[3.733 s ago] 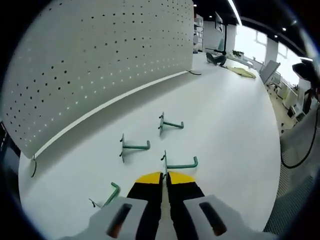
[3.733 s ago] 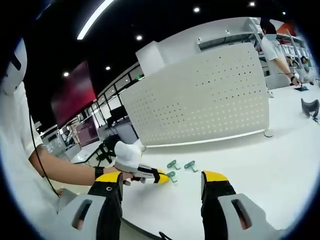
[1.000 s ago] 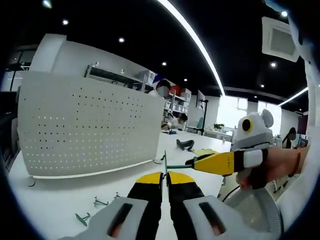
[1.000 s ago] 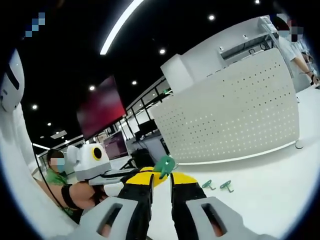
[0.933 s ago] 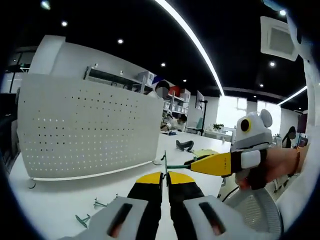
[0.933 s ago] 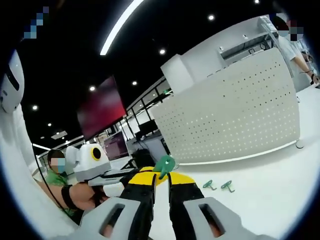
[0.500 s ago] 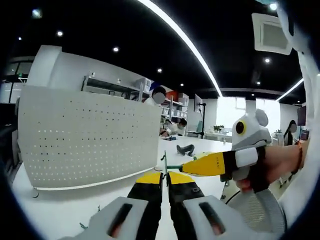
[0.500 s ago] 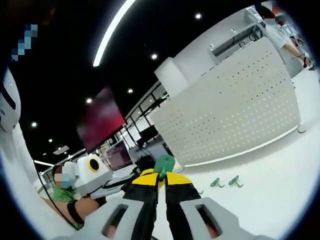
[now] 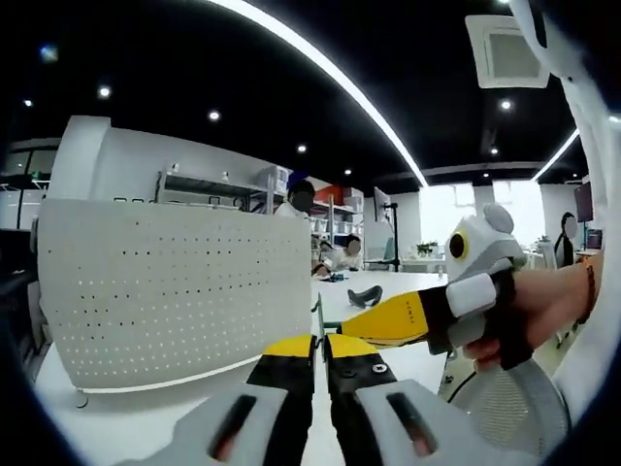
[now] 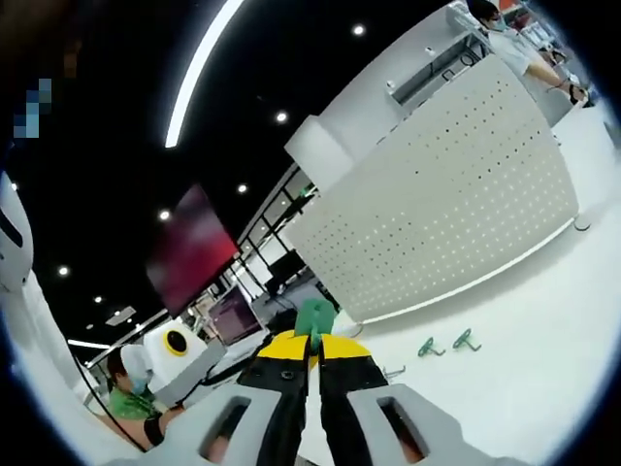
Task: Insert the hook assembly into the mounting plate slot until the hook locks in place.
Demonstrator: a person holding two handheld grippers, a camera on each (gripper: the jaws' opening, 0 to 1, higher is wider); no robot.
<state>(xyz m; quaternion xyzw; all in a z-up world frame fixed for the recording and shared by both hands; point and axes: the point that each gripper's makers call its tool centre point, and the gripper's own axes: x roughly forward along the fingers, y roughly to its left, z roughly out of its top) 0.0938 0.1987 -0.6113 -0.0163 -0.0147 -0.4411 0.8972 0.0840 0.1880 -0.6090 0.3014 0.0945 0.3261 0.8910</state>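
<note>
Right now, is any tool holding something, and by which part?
Both hold one green hook. The left tool pinches its wire end; the right tool pinches the hooked end. The pegboard stands untouched beyond.

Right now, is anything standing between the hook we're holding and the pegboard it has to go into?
Nothing visible does. The green hook sits in the shut right gripper, with open air and bare white table before the pegboard.

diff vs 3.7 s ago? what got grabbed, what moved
The left gripper, then shut on a green hook lying on the table, has lifted it. The right gripper, then open, has shut on the hook's other end. Both now hold it in the air. The pegboard stands as before, and two other hooks still lie on the table.
</note>
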